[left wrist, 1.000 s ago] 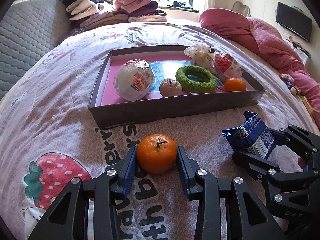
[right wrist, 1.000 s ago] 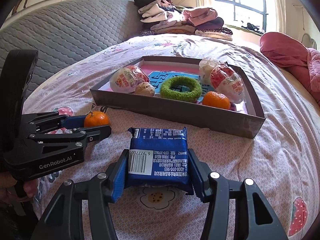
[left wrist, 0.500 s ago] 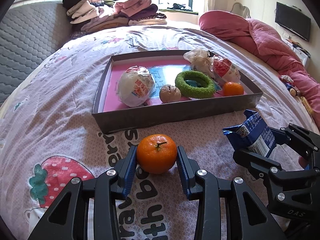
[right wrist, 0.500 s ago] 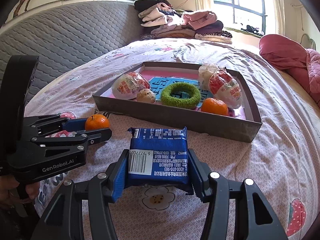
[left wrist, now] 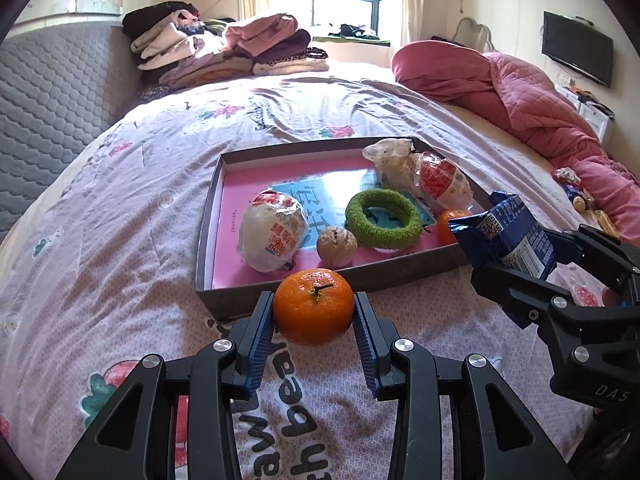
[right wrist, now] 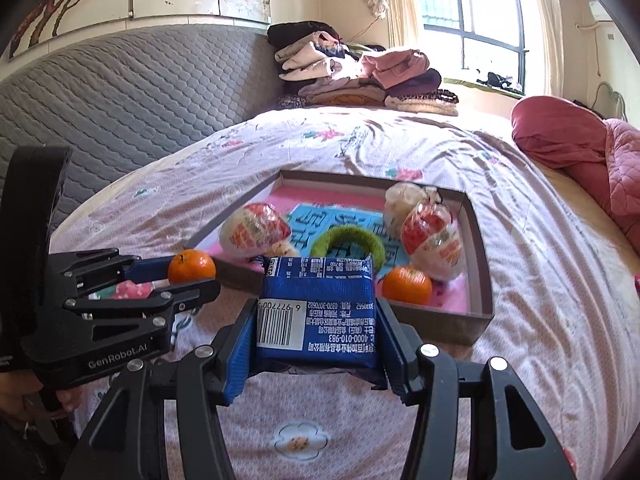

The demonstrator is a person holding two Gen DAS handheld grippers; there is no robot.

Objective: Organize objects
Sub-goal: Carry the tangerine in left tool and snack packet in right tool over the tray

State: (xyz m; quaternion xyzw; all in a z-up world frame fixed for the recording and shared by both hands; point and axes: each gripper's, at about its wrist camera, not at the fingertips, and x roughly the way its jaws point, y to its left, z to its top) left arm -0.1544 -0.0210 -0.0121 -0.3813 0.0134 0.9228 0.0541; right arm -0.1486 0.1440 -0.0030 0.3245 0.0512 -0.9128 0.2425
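My left gripper point(left wrist: 314, 316) is shut on an orange mandarin point(left wrist: 313, 306), held above the bedsheet just in front of the grey tray's near wall point(left wrist: 380, 276). The same mandarin point(right wrist: 191, 266) shows in the right wrist view, between the left gripper's fingers point(right wrist: 176, 288). My right gripper point(right wrist: 316, 344) is shut on a blue snack packet point(right wrist: 316, 316), lifted off the bed before the tray point(right wrist: 478, 248). That packet point(left wrist: 508, 232) appears at the right of the left wrist view. Inside the tray lie a green ring point(left wrist: 383, 219), a second mandarin point(right wrist: 407, 285), wrapped white buns point(left wrist: 274, 236) and a small brown ball point(left wrist: 337, 242).
The tray sits on a lilac printed bedsheet point(left wrist: 120, 208). A grey quilted headboard point(right wrist: 120, 92) stands at the left. Folded clothes point(left wrist: 224, 52) are piled at the bed's far end. A pink quilt point(left wrist: 520, 96) lies along the right side.
Both grippers have risen off the bed with their loads, so the tray looks lower and farther in each view. The grips themselves are unchanged.
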